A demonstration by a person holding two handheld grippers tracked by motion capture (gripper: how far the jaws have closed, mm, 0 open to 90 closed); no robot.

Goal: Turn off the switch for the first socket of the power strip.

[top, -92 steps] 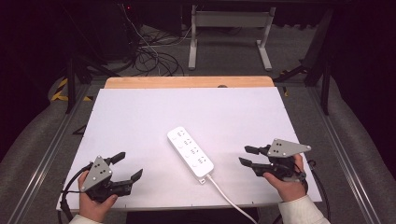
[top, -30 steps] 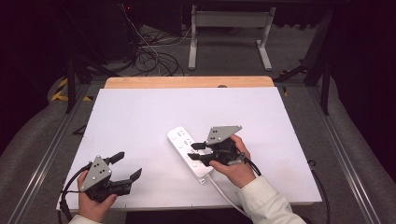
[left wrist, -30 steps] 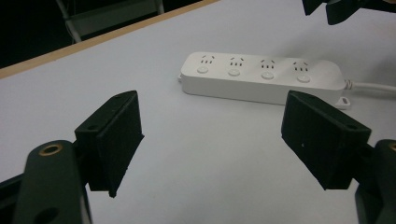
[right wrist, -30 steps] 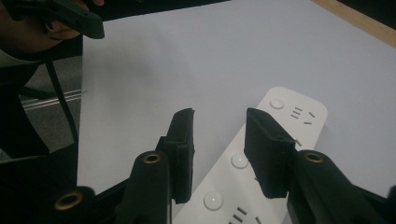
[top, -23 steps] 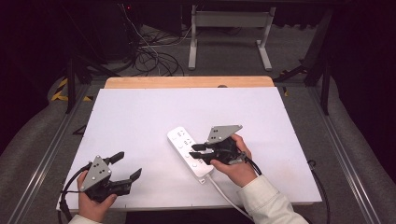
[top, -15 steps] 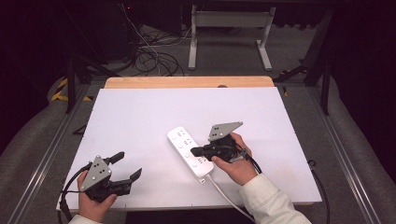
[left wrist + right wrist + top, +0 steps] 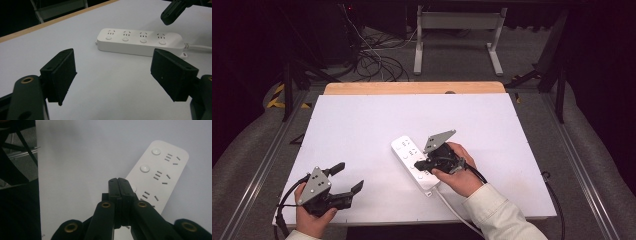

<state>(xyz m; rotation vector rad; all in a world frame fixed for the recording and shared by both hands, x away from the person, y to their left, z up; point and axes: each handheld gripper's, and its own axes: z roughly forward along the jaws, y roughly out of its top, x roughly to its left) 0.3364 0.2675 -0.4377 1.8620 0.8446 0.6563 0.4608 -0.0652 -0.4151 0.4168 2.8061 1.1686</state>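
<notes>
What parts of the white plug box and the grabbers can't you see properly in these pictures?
- Power strip, high view: its near sockets are hidden under the right gripper and hand.
- Right gripper view: the shut jaws cover the strip's third button, so whether they touch it is unclear.
- Cord, high view: it goes under the sleeve, its end hidden.
- Left gripper, high view: the hand hides its handle.

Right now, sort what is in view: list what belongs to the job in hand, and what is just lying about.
In the job:
- white four-socket power strip with round buttons
- right tongs, shut, tips over the strip
- left tongs, open, apart from the strip

Lying about:
- black cables on the floor beyond the white table
</notes>
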